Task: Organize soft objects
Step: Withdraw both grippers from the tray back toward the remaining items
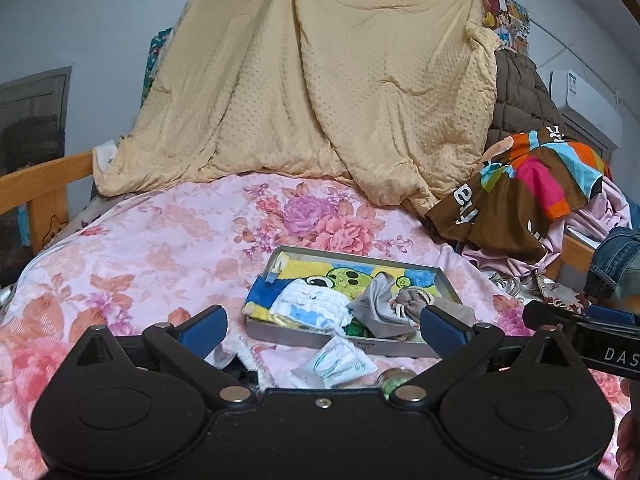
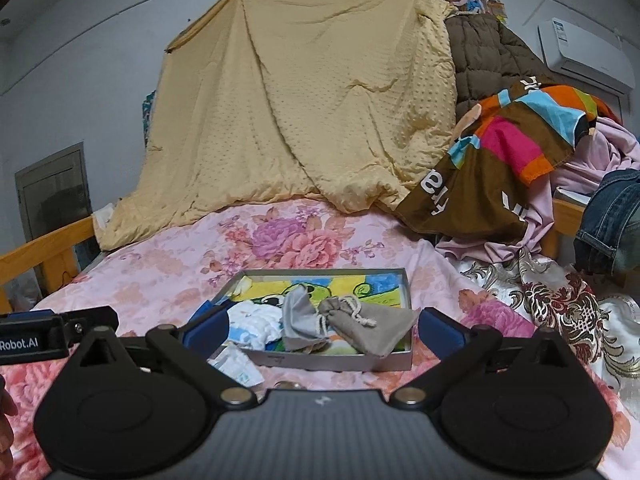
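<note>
Bed with pink floral sheet (image 2: 160,264), serving as work surface; wooden rail (image 2: 44,252) along its left edge. Landmark: shallow grey tray (image 2: 332,360) lying flat near the front of the sheet. In the tray: a cartoon-print towel (image 2: 360,284) lining the bottom, a white-and-blue folded cloth (image 2: 256,324) at its left, a grey cloth (image 2: 298,320) in the middle, a grey drawstring pouch (image 2: 368,328) at its right. Just in front of the tray's left corner, on the sheet: a small white-and-blue packet (image 1: 340,364). Behind the tray: a tan dotted blanket (image 2: 300,100) hung against the pale wall. To the tray's right rear: a heap of clothing topped by a striped brown cloth (image 2: 500,152), jeans (image 2: 608,220) beyond; air conditioner (image 2: 584,52) on the wall above. Left gripper (image 1: 320,328): fingers spread wide, nothing between. Right gripper (image 2: 316,332): fingers spread wide, nothing pinched, hanging before the tray.
</note>
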Available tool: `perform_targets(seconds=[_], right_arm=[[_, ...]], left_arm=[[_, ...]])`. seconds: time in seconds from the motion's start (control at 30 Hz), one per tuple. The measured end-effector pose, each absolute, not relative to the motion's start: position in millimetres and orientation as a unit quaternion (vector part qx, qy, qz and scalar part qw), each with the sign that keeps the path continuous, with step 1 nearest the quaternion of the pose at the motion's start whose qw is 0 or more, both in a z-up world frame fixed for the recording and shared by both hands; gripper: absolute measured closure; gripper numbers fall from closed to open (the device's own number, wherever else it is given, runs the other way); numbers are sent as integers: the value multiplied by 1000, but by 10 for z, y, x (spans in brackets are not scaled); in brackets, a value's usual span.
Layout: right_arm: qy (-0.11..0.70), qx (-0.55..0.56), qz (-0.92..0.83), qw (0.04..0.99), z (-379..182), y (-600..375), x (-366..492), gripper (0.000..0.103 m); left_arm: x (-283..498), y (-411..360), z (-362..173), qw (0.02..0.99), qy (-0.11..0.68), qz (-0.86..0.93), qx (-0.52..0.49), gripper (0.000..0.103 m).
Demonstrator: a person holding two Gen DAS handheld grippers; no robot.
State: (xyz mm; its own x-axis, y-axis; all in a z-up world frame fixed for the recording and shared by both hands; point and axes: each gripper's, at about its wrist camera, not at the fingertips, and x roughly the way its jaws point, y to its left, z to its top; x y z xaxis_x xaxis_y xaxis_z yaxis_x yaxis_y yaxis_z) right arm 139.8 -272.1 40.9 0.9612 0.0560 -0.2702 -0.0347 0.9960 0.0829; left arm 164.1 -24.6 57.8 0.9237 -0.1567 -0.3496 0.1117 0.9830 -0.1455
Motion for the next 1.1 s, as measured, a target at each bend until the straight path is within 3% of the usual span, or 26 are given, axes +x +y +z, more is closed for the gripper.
perform_targets(seconds=[0.67,1.1], right_arm=[[137,-34,30,990,336,-2245,891,0],[160,-86,98,978,200,-1881,917,0]], left_arm=[[1015,194,603,981,186,-60,3,1],[1005,518,436,975,201,-64,70,1]])
